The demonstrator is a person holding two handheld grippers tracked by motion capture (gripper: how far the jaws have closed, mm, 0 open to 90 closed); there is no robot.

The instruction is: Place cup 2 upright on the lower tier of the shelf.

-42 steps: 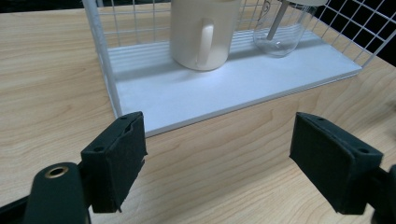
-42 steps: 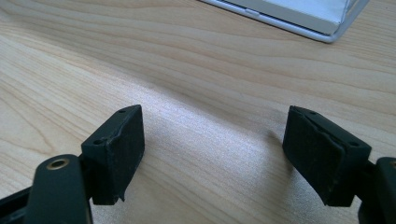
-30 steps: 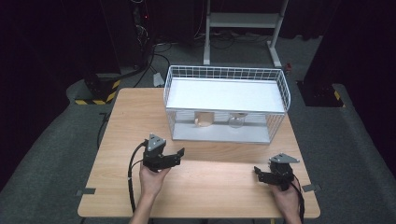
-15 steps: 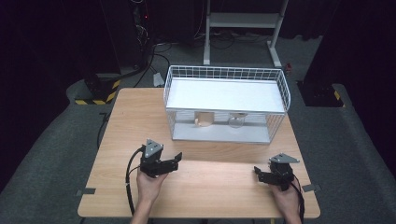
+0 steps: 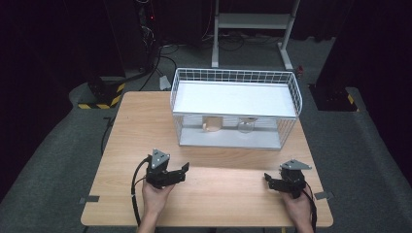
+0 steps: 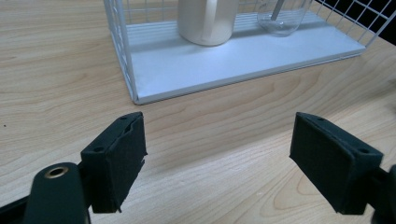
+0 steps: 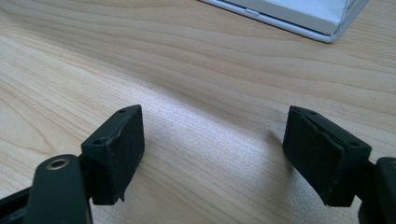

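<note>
With both sets of jaws wide and empty, we aim the left gripper (image 5: 183, 169) at the cream mug (image 6: 208, 21), which stands ahead of its fingers on the wire rack (image 6: 122, 51) lower shelf. The right gripper (image 5: 267, 177) waits.

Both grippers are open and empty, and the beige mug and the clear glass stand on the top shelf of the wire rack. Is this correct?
Not quite: the mug and glass stand on the rack's bottom shelf, as the left gripper view shows. Left gripper and right gripper are open and empty.
</note>
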